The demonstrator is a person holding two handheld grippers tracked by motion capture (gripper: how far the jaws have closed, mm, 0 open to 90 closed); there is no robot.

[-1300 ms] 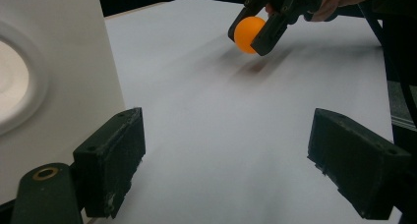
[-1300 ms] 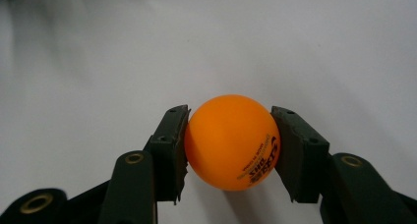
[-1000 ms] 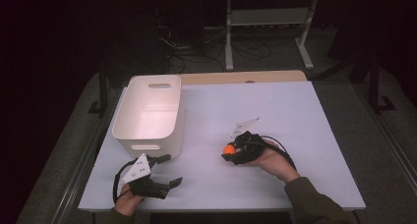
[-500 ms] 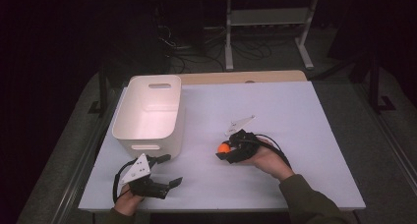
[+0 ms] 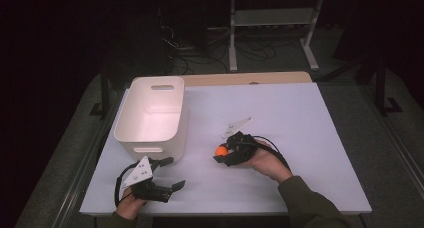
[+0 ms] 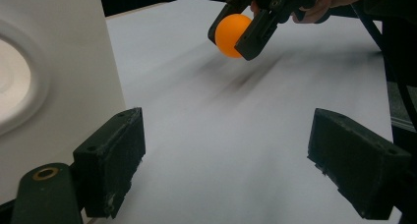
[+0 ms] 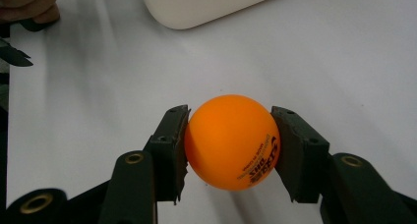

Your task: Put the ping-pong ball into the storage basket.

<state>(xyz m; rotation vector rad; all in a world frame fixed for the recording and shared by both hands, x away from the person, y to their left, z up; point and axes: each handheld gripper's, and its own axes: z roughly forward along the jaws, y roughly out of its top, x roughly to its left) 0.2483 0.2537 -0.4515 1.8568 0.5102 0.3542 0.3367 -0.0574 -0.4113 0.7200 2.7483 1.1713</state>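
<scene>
Right gripper view: the right gripper (image 7: 231,150) had its jaws closed on an orange ball (image 7: 231,148), one black pad pressed to each side, dark print legible on the ball's lower face. The ball sat squarely between the jaws, near their tips, above the white sheet (image 7: 319,62) covering the bench. Whether it was touching the sheet or held just clear of it, could not tell from this angle.

Left gripper view: the left gripper (image 6: 236,165) had its jaws spread wide with nothing between them, bare white sheet showing in the gap. The side of a white bin (image 6: 59,62) stood close at the left of that view. Farther off, the right gripper with the ball looked raised a little above the sheet, a faint shadow beneath it.

High view: the ball lay in the jaws near the middle of the bench, to the right of the bin (image 5: 152,115) and well apart from it. The left gripper rested at the near left edge, just in front of the bin. The room beyond was dark, with a metal shelf frame (image 5: 272,18) and loose cables (image 5: 190,48) on the floor behind the bench.
</scene>
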